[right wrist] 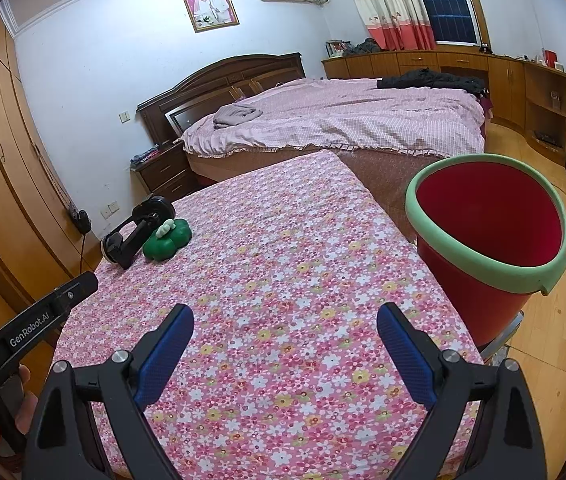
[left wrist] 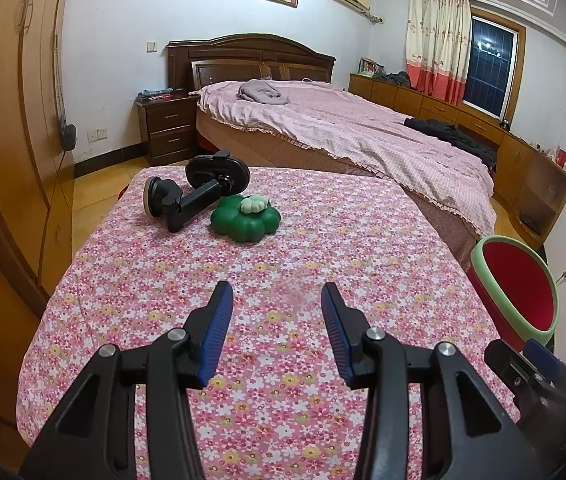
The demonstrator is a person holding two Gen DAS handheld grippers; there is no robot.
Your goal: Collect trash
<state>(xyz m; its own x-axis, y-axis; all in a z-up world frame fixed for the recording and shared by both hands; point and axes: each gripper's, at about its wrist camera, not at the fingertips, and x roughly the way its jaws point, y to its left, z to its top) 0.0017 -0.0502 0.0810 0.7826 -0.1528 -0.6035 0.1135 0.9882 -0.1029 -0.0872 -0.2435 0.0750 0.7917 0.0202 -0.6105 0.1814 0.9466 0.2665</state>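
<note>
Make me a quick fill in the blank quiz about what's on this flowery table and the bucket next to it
1. The green clover-shaped object lies beside a black ____.
2. The bucket has a red inside and a ____ rim.
3. Both hand-held grippers, left and right, hold ____.

Missing words: suction mount; green; nothing

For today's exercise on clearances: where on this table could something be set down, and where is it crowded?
Free: the floral tablecloth from both grippers up to the green flower-shaped object, and its side toward the red bucket. Crowded: the far left corner, around the black phone mount.
</note>
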